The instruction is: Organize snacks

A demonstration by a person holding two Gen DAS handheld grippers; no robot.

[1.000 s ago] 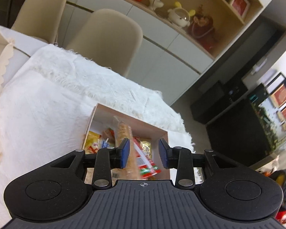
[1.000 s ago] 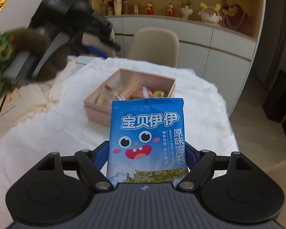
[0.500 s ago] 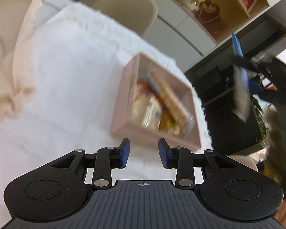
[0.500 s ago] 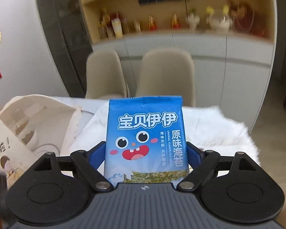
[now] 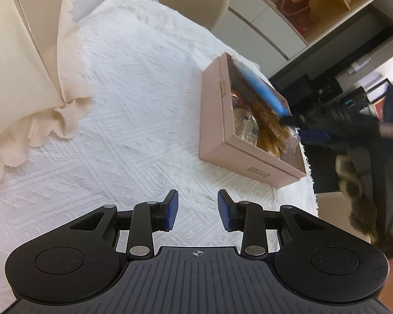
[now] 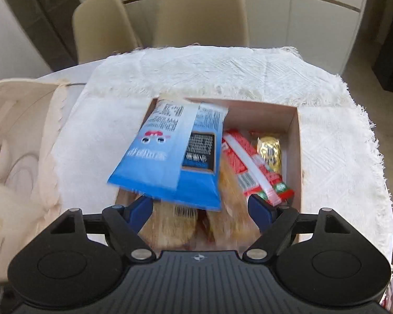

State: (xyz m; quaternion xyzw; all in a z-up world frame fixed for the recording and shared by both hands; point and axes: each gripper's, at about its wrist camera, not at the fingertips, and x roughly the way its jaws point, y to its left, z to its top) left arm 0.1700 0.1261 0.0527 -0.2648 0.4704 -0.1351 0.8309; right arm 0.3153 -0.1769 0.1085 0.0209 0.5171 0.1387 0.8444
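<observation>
Over the pink cardboard box, right tongs stand wide apart, pads off the blue seaweed snack packet; jaws have just been closing slightly, packet's lower edge lies loose between and ahead of them, back side up, tilted, upper end on the box's far-left rim. Blurred, so cannot tell if it rests fully. Below it in the box: red-and-white striped wrapper, gold foil sweet near the right wall, brown baked snacks under the packet. Free room in the box only at the far right corner.

Left tongs part-open with nothing between them, above bare white textured tablecloth, well apart from the box. From that view the right tongs reach in over the box's far edge, person's furry sleeve behind.

Cream scalloped cloth bag sits left on the table. Two beige chairs behind the far table edge; cabinets beyond.
</observation>
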